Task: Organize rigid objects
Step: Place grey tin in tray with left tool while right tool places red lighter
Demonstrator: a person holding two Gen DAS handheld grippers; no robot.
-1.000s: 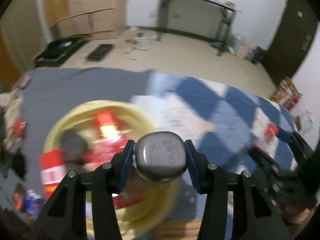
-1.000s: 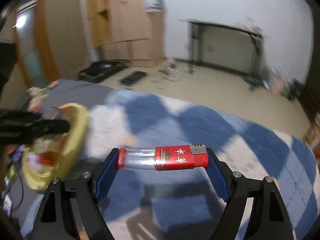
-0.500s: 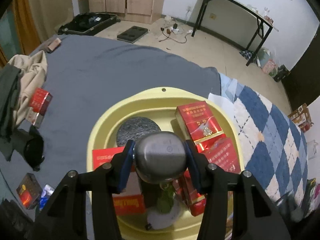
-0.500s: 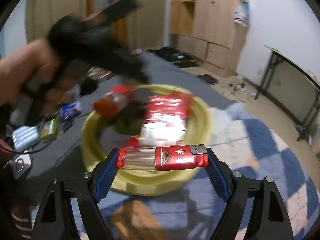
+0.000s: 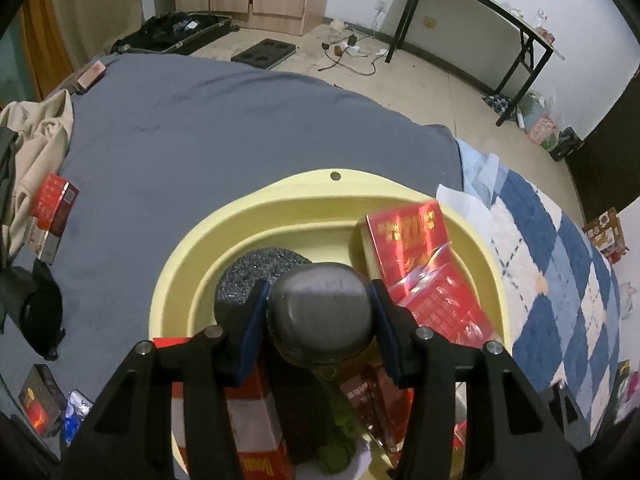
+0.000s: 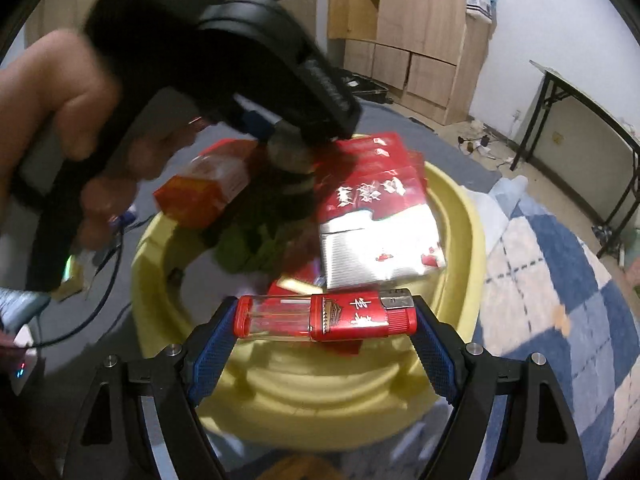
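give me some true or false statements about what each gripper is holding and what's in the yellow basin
1. The right gripper is clamped on a red lighter by its two ends. True.
2. The left gripper is open with nothing in it. False: it is shut on a rounded grey case.
3. The yellow basin has nothing in it. False: it holds red cigarette packs and other items.
4. The yellow basin sits on the bare floor. False: it rests on a bed, on the grey sheet beside a blue checked blanket.
5. In the right wrist view, a hand holds the left gripper above the basin. True.
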